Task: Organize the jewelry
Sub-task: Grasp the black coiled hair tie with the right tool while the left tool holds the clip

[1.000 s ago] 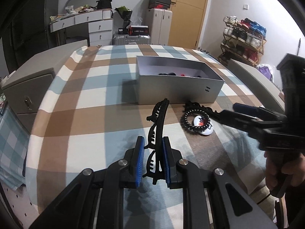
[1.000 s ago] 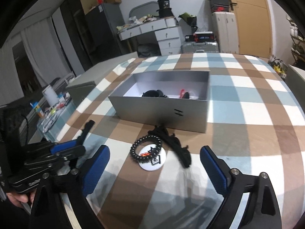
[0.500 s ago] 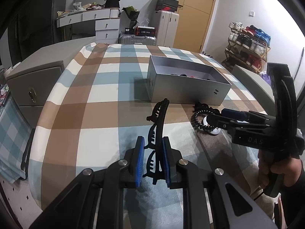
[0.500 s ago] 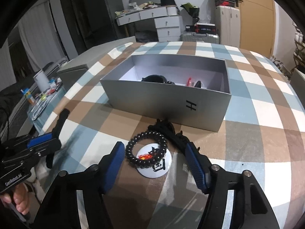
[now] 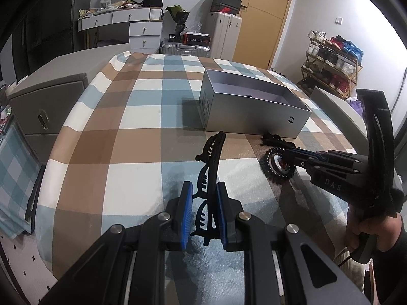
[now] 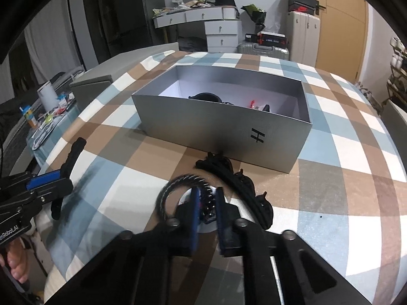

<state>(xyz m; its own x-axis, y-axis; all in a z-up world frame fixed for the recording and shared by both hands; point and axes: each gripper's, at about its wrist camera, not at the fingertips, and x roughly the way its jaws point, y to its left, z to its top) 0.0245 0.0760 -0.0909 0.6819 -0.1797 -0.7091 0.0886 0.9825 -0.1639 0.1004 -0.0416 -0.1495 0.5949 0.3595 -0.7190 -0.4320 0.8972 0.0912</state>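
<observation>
- beaded bracelet [image 6: 178,190]: on the counter [image 6: 330,190] before the silver box [image 6: 216,127], light, floppy; pinch its near arc.
- right tongs [image 6: 207,203] clenched on it.
- left tongs [image 5: 203,203] grasping a stiff black hair clip [image 5: 209,167].

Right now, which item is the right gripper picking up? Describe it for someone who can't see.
Find the open silver cardboard box on the checked tablecloth. Just before its front wall, the right gripper pinches a black beaded bracelet, round and beaded, unlike the long black toothed hair clip beside it.

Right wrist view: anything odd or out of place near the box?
One black hair claw clip lies loose on the checked tablecloth against the grey open box, not inside; nothing spilled or damaged.
</observation>
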